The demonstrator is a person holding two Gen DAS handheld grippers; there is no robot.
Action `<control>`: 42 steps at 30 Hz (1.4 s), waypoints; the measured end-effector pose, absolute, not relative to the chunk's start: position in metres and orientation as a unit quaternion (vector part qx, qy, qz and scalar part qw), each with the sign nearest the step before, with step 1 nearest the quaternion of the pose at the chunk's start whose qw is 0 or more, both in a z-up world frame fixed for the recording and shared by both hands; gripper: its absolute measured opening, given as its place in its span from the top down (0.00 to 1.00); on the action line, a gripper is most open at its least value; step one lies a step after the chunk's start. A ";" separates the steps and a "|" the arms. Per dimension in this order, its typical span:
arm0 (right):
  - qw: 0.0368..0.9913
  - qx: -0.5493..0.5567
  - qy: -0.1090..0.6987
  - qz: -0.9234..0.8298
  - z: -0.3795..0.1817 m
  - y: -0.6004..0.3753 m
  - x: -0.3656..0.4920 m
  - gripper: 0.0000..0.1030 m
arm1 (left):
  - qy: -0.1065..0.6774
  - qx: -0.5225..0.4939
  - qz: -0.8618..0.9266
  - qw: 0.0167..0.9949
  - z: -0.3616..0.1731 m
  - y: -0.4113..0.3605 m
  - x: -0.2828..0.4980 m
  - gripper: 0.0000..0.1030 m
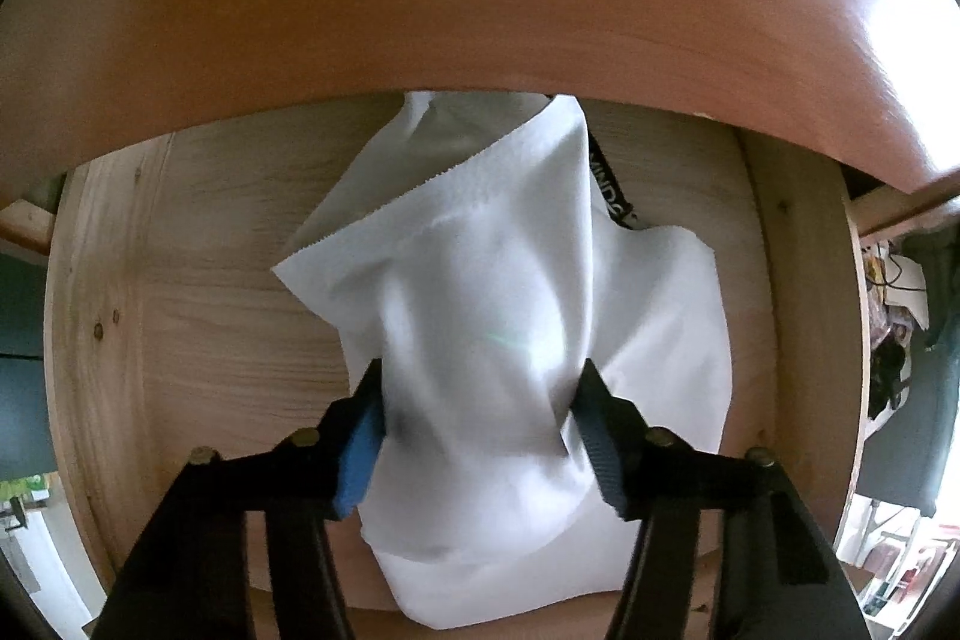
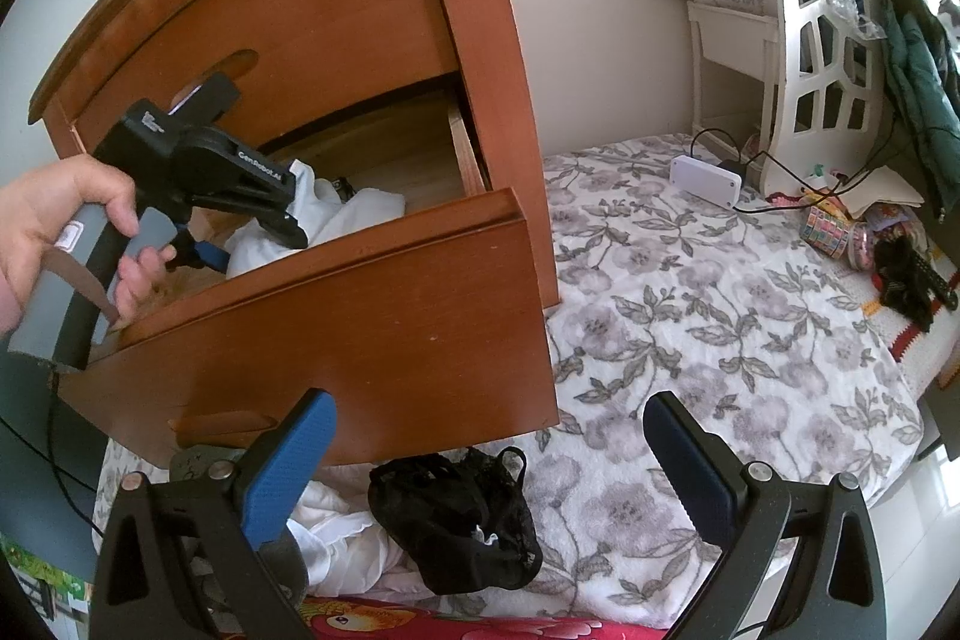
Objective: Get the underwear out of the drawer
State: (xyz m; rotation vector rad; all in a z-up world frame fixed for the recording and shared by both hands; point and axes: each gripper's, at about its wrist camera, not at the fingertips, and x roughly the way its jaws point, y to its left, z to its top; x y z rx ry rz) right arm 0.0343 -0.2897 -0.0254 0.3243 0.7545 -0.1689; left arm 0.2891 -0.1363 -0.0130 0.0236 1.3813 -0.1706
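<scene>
left tool (image 1: 480, 430): pads clamp white garment (image 1: 480, 280) | over pale wooden drawer (image 1: 210, 280) floor

two grippers: the left gripper (image 1: 480, 400) and the right gripper (image 2: 489, 454), each with two fingers. one hand (image 2: 54, 220) shows, on the left gripper's handle. one nightstand (image 2: 336, 10) with two drawers: the upper drawer (image 2: 270, 22) closed, the lower drawer (image 2: 360, 316) pulled out. inside the lower drawer, one white cloth (image 1: 498, 292) and one black band (image 1: 612, 190) with white letters. on the bed (image 2: 720, 310) below the drawer front, one black garment (image 2: 462, 520) and one white garment (image 2: 342, 538). further back on the bed, one white box (image 2: 705, 181) with one black cable (image 2: 798, 190). one white headboard (image 2: 804, 58), with one green jacket (image 2: 918, 64) hung on it.
</scene>
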 end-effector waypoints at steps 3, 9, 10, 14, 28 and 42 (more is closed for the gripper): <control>0.914 0.157 0.366 -0.082 -0.025 -0.290 0.034 0.00 | 0.631 0.009 -0.087 0.771 -0.011 -0.134 0.282 0.49; 0.914 0.157 0.366 -0.083 -0.025 -0.290 0.034 0.00 | 0.620 -0.007 -0.105 0.777 -0.007 -0.128 0.269 0.58; 0.914 0.157 0.365 -0.083 -0.025 -0.290 0.034 0.00 | 0.618 -0.013 -0.109 0.778 -0.005 -0.127 0.267 0.60; 0.914 0.157 0.365 -0.083 -0.025 -0.291 0.033 0.00 | 0.610 -0.031 -0.117 0.783 -0.001 -0.122 0.261 0.64; 0.916 0.149 0.361 -0.093 -0.023 -0.290 0.031 0.00 | 0.591 -0.059 -0.134 0.793 0.001 -0.079 0.241 0.69; 0.917 0.138 0.358 -0.105 -0.022 -0.287 0.029 0.00 | 0.515 -0.079 -0.142 0.842 0.037 -0.049 0.203 0.72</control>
